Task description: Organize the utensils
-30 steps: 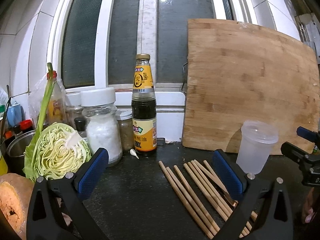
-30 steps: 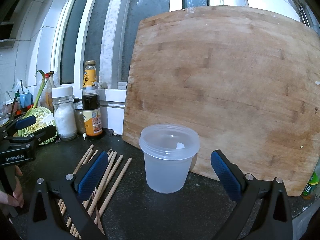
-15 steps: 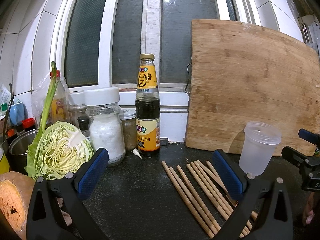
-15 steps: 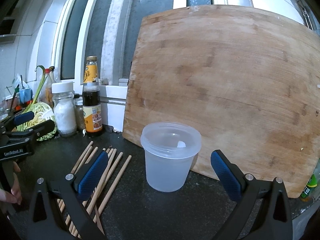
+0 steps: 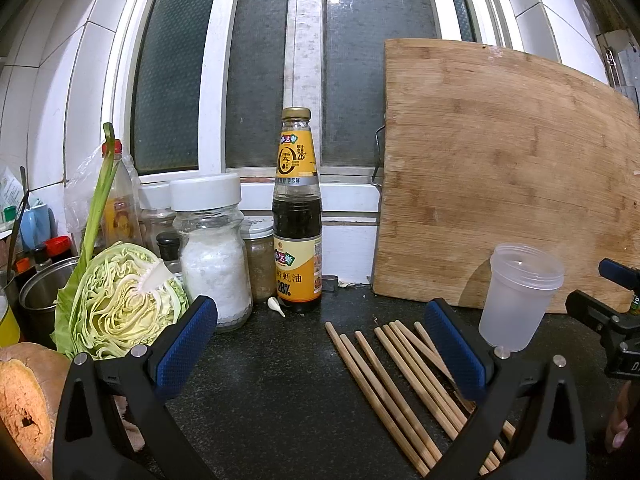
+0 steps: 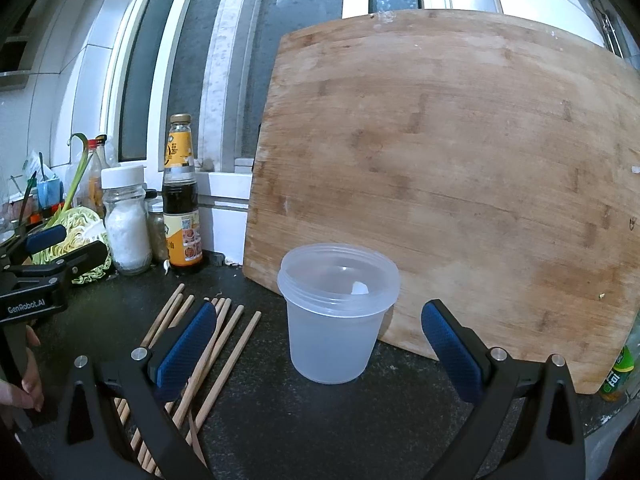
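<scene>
Wooden chopsticks [image 5: 394, 388] lie loose in a rough fan on the dark countertop [image 5: 272, 380], tips toward the window, none held. Just to their right stands an upright translucent plastic cup [image 6: 338, 312], open at the top, apart from the sticks; a small pale scrap sits inside it.

Left gripper [image 5: 320, 344]: jaws spread wide, nothing between them. Its right finger overlaps the right part of the chopstick fan in the left wrist view; contact cannot be determined. Right gripper [image 6: 320, 344]: jaws spread wide, empty, with the cup seen between the two fingers but ahead of them and untouched. Its left finger overlaps the chopsticks in the right wrist view.

Behind the cup a large wooden cutting board [image 6: 452, 176] leans upright against the window frame. Left of the board, at the counter's back edge: a dark sauce bottle [image 5: 297, 216] with a yellow label, a glass jar [image 5: 210, 256] of white granules with a white lid, smaller spice jars behind it, and a garlic clove [image 5: 276, 306] at the bottle's foot. Further left sits a halved cabbage [image 5: 120, 304], cut face forward, with a metal pot [image 5: 38, 300] beside it. A hand [image 6: 24, 380] grips the left gripper's handle.
</scene>
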`<state>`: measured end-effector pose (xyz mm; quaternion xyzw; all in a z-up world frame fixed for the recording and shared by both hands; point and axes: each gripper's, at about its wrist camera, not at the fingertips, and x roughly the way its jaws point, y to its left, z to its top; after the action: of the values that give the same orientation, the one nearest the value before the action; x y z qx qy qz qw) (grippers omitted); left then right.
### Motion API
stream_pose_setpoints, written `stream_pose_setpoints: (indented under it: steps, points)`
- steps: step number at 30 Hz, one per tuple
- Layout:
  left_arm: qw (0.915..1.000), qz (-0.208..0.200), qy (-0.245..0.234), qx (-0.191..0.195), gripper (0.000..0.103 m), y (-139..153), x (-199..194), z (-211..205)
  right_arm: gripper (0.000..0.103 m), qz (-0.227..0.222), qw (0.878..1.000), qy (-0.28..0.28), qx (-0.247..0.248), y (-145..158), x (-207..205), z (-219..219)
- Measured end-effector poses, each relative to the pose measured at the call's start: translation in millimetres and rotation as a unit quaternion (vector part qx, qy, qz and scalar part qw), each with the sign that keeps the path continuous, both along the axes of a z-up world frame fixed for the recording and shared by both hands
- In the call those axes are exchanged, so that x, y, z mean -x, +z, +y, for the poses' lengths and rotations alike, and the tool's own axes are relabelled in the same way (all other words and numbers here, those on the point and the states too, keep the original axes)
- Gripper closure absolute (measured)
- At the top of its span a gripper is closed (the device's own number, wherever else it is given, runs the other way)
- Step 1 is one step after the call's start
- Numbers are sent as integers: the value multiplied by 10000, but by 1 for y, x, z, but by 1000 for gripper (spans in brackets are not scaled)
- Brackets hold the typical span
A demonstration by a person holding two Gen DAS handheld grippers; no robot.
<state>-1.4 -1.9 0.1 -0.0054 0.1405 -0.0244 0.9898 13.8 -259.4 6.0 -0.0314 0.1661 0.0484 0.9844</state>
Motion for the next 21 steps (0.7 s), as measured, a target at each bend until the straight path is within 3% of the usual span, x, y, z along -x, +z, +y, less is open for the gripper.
stream_pose_setpoints:
  steps: [21]
  points:
    - [10000,2,47,0,0,0,1,1,0,46,10000,2,-10,-1,-1,-1]
